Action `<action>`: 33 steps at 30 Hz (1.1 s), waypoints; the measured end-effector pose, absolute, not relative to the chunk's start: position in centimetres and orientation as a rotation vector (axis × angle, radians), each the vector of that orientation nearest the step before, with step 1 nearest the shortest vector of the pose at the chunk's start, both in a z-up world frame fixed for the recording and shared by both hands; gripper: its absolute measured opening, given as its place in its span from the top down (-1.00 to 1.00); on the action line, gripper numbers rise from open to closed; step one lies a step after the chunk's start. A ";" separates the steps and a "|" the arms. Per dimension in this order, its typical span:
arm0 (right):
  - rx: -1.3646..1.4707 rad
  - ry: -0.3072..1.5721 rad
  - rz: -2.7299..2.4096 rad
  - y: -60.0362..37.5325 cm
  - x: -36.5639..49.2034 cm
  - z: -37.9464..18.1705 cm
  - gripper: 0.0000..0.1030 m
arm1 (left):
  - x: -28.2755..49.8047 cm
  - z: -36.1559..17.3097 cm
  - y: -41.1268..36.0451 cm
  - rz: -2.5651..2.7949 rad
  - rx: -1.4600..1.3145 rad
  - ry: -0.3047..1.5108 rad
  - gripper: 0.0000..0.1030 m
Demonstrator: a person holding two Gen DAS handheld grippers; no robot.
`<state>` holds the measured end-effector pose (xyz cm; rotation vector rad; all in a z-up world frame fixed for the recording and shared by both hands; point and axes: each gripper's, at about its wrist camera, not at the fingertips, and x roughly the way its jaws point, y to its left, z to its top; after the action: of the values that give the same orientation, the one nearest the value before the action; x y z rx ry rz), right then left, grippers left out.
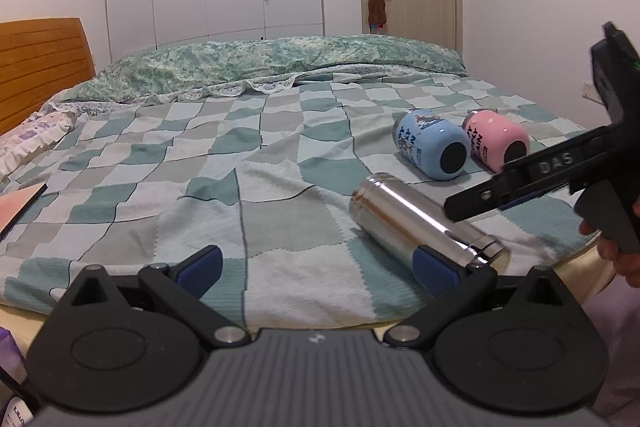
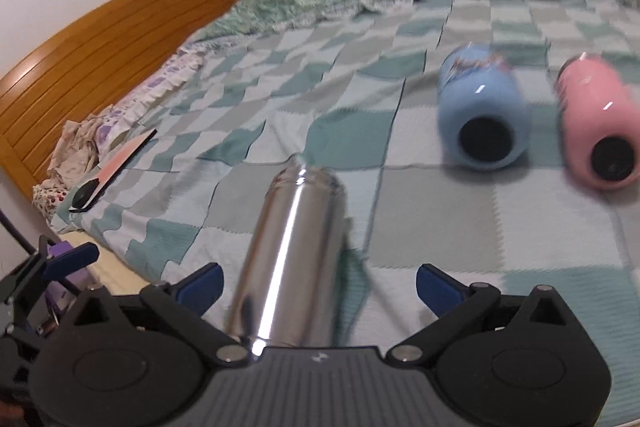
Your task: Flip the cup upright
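Three cups lie on their sides on the checkered bedspread. A steel cup point(image 1: 420, 219) lies nearest; it also shows in the right wrist view point(image 2: 292, 251). Behind it lie a blue cup point(image 1: 432, 149) point(image 2: 482, 111) and a pink cup point(image 1: 496, 143) point(image 2: 598, 127). My left gripper point(image 1: 318, 267) is open, low over the bed's near edge, its right fingertip by the steel cup's end. My right gripper point(image 2: 320, 287) is open with the steel cup between its fingers, not clamped; it also shows in the left wrist view point(image 1: 480, 201) above the steel cup.
A pink-covered book point(image 1: 20, 207) point(image 2: 116, 167) lies at the bed's left edge. A rolled green quilt point(image 1: 260, 67) lies along the far side. A wooden headboard point(image 1: 40, 59) stands at the left. Wardrobes and a door lie beyond.
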<state>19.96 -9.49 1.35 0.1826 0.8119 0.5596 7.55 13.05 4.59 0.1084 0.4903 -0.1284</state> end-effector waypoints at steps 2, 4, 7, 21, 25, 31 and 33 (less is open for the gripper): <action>0.164 0.776 0.561 -11.0 19.5 1.8 -1.00 | 7.5 4.9 12.1 -0.122 0.116 0.491 -1.00; 0.145 0.744 0.557 -12.4 19.2 2.1 -1.00 | 7.4 5.2 11.1 -0.114 0.118 0.493 -1.00; 0.112 0.704 0.557 -14.3 18.7 2.3 -1.00 | 7.5 5.6 9.9 -0.101 0.091 0.510 -1.00; -0.066 0.546 0.564 -18.3 17.5 0.8 -1.00 | 11.0 5.6 3.3 -0.020 0.053 0.614 -1.00; -0.051 0.532 0.559 -19.2 18.0 -0.1 -1.00 | 13.2 4.9 2.1 0.016 0.053 0.651 -1.00; -0.012 0.527 0.565 -20.3 19.1 -1.2 -1.00 | 15.4 2.5 1.0 0.028 0.116 0.738 -0.91; 0.000 0.528 0.564 -20.5 19.4 -1.5 -1.00 | 15.6 1.9 1.1 -0.006 0.122 0.764 -0.62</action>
<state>19.36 -20.53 -1.54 -0.0001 0.5281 0.5640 15.60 1.14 1.90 0.1220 0.7639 -0.0055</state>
